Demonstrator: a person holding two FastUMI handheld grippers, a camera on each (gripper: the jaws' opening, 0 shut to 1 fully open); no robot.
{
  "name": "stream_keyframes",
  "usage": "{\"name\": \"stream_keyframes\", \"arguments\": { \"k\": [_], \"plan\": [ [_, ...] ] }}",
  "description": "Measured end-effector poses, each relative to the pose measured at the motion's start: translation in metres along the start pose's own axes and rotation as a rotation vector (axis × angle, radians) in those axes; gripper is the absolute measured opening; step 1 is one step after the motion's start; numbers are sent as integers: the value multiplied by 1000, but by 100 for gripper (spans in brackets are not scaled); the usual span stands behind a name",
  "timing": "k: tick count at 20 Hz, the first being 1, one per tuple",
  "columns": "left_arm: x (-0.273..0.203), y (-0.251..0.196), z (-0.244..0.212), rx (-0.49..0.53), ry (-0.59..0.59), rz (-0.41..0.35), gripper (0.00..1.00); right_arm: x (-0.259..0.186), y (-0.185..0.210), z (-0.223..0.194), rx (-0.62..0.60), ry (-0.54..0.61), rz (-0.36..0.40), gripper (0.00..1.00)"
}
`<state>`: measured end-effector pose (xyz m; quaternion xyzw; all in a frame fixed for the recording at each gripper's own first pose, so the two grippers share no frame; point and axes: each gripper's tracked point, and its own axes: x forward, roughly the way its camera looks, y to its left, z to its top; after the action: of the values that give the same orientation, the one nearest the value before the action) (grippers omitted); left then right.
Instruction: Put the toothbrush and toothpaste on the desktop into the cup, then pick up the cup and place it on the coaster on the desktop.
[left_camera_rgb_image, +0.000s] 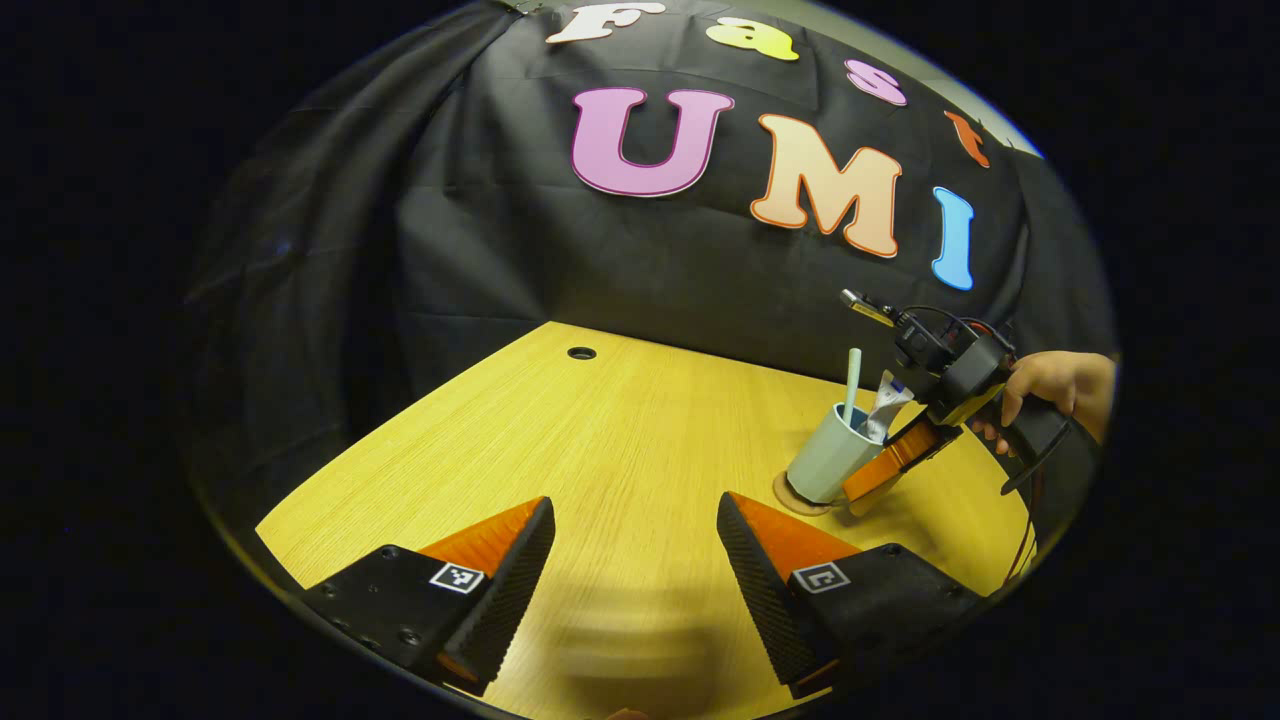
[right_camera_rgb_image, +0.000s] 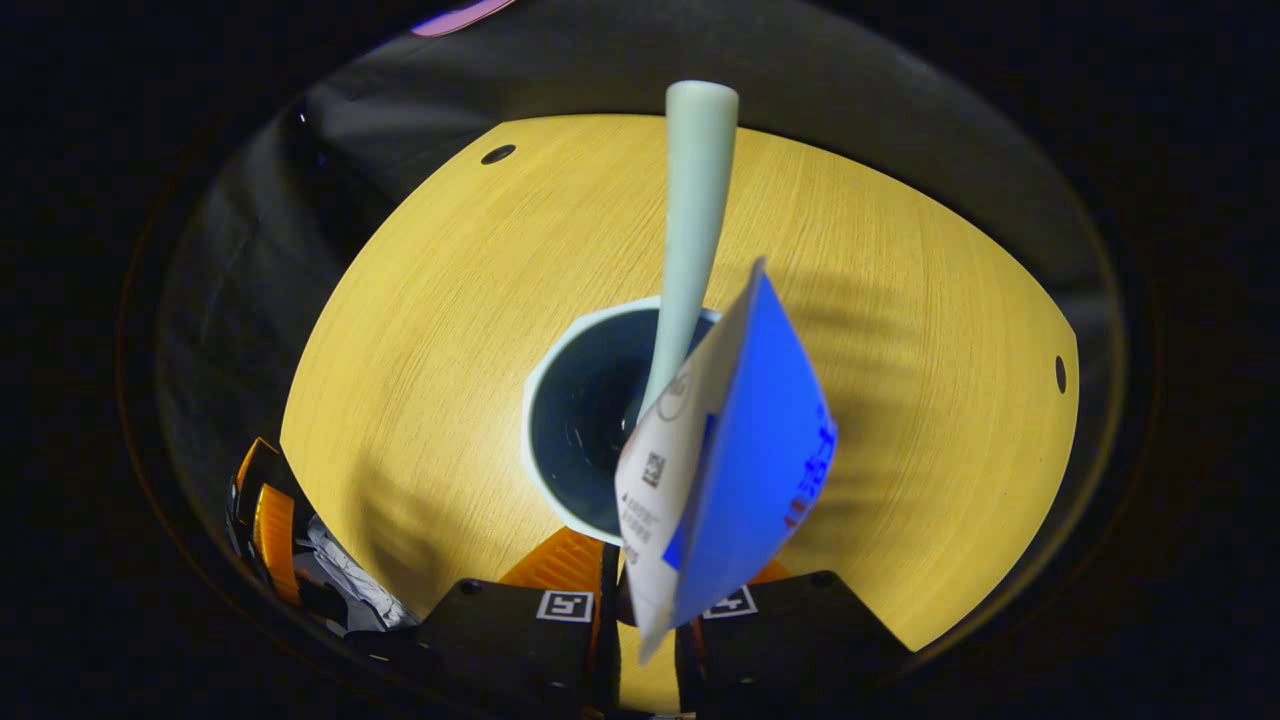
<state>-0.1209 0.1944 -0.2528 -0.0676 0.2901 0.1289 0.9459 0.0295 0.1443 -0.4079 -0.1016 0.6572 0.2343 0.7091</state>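
Cup (left_camera_rgb_image: 828, 458) w/ toothbrush (left_camera_rgb_image: 851, 384), toothpaste (left_camera_rgb_image: 886, 405) on coaster (left_camera_rgb_image: 786, 495), right jaws gripping rim, left jaws wide, empty

Cup (left_camera_rgb_image: 828, 455) on coaster (left_camera_rgb_image: 790, 497) (toothbrush (left_camera_rgb_image: 851, 384), toothpaste (left_camera_rgb_image: 886, 404) inside)

Desk (left_camera_rgb_image: 620, 440): yellow wood grain.
Cup (left_camera_rgb_image: 828, 457): pale grey-blue outside, dark inside.
Toothbrush (right_camera_rgb_image: 690, 230): pale mint handle.
Toothpaste (right_camera_rgb_image: 735, 460): blue and white tube, red print.
Coaster (left_camera_rgb_image: 790, 497): tan.

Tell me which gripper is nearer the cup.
Right. The right gripper grips the cup's rim, over the coaster. The left gripper hangs open above bare desk, well away.
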Motion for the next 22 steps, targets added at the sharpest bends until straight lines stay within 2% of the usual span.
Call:
{"name": "stream_keyframes", "arguments": {
  "k": [4, 7, 8, 10, 13, 15, 16, 17, 18, 19, 22],
  "plan": [
    [3, 7, 1, 7, -3, 5, 95, 9, 7, -2, -40, 14, -43, 19],
    [7, 3, -1, 11, 5, -8, 95, 1, 9, -3, -71, 9, -50, 25],
    [8, 1, 0, 11, 9, -14, 95, -3, 9, -4, -76, 0, -47, 31],
    [11, -9, 4, 15, 6, -33, 95, -15, 9, -6, -83, -20, -37, 33],
    [15, -31, 12, 52, -9, -71, 95, -34, 10, -11, -115, -80, -34, 100],
    [17, -49, 19, 71, -21, -104, 95, -47, 9, -14, -105, -140, -23, 95],
    [17, -58, 22, 80, -25, -119, 95, -56, 8, -15, -103, -191, -16, 99],
    [18, -68, 25, 86, -30, -137, 95, -66, 5, -15, -109, -244, -14, 99],
    [17, -79, 28, 89, -34, -157, 95, -77, 2, -13, -120, -310, -21, 94],
    [17, -90, 31, 89, -37, -179, 95, -91, -5, -10, -132, -387, -32, 99],
    [13, -120, 44, 93, -55, -229, 95, -128, -12, -6, -127, -597, -44, 99]
  ]
}}
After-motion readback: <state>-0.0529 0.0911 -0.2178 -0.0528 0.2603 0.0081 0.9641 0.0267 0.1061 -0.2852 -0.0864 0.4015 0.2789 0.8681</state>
